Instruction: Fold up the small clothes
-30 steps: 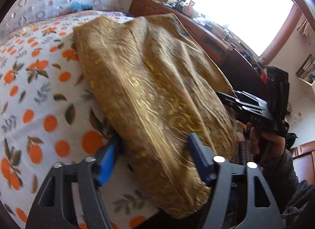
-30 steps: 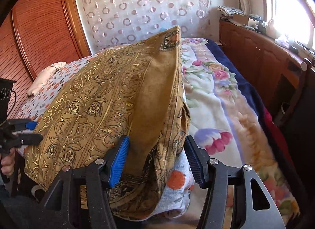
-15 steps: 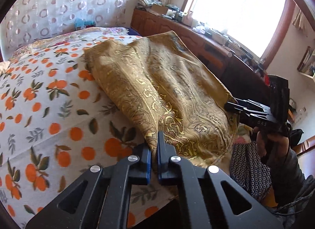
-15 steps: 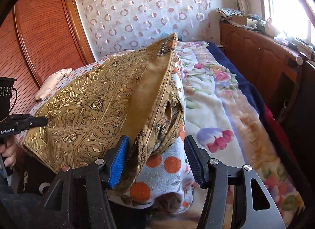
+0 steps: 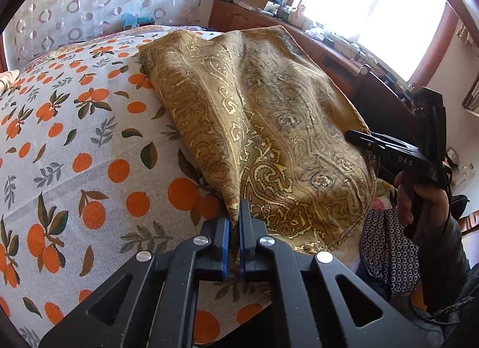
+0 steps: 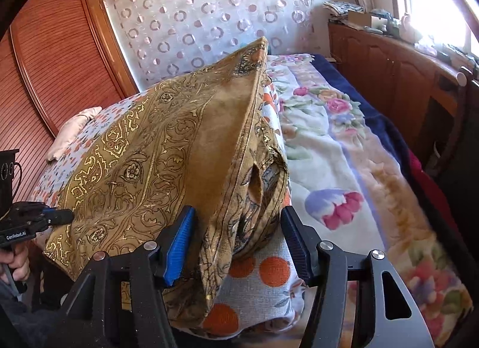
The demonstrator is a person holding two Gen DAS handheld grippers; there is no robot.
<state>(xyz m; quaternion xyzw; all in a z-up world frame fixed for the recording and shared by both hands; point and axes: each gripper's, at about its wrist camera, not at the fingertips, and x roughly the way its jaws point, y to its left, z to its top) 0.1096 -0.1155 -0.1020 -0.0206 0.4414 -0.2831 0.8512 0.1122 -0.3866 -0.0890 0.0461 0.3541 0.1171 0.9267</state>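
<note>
A gold-brown patterned cloth (image 5: 269,114) lies on the orange-print bed sheet (image 5: 74,144), folded over on itself. My left gripper (image 5: 235,222) is shut on the cloth's near corner and pulls it into a taut ridge. In the right wrist view the same cloth (image 6: 155,162) rises in a peak. My right gripper (image 6: 236,237) is open, its blue pads on either side of the cloth's near hanging edge. The right gripper also shows in the left wrist view (image 5: 359,138), and the left gripper in the right wrist view (image 6: 57,216).
A floral blanket (image 6: 344,168) covers the bed's right side. A wooden cabinet (image 6: 398,78) with clutter runs under the window. A wooden wardrobe (image 6: 54,66) stands at left. A pale pillow (image 6: 74,129) lies by it. A dotted dark cloth (image 5: 389,246) hangs near the right hand.
My left gripper has shut on the cloth's near corner and drawn back, pulling it taut. My right gripper has stayed open and backed off slightly from the cloth's edge.
</note>
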